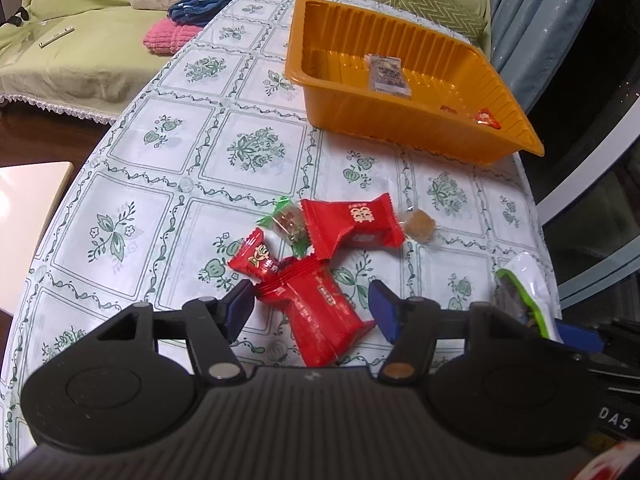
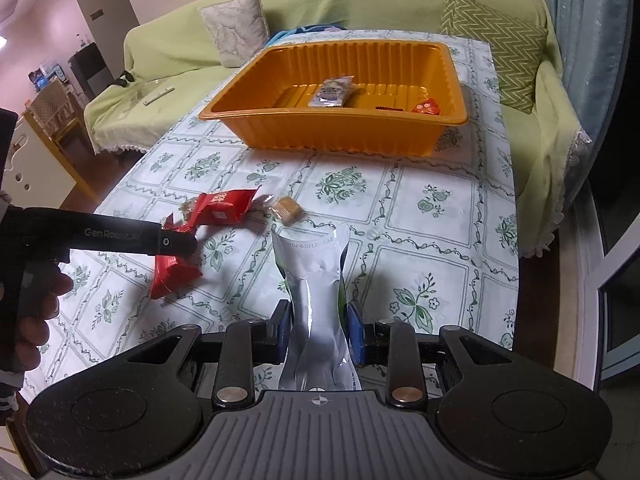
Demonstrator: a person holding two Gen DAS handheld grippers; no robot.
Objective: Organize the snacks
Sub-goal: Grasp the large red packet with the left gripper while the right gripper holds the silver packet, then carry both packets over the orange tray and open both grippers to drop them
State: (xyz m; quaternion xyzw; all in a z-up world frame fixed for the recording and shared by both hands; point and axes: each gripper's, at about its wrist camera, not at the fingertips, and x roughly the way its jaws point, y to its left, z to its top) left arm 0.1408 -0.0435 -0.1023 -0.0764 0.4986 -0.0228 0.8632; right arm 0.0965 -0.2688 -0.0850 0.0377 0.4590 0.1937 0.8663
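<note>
My left gripper (image 1: 312, 306) stands open over a red snack packet (image 1: 316, 312), which lies between its blue pads without being pressed. Past it lie a small red cartoon packet (image 1: 256, 260), a green-wrapped candy (image 1: 286, 220), another red packet (image 1: 352, 224) and a brown candy (image 1: 420, 224). My right gripper (image 2: 320, 332) is shut on a silver pouch with green edges (image 2: 316, 280), held upright above the table. The orange tray (image 2: 340, 132) sits at the far end and holds a pale packet (image 2: 332, 92) and a red candy (image 2: 426, 107).
The table has a green floral cloth (image 2: 420, 208); its right edge (image 2: 516, 240) runs beside a glass door. A green-covered sofa (image 2: 360, 4) with cushions stands behind the tray. A hand (image 2: 36, 304) holds the left gripper at the left of the right wrist view.
</note>
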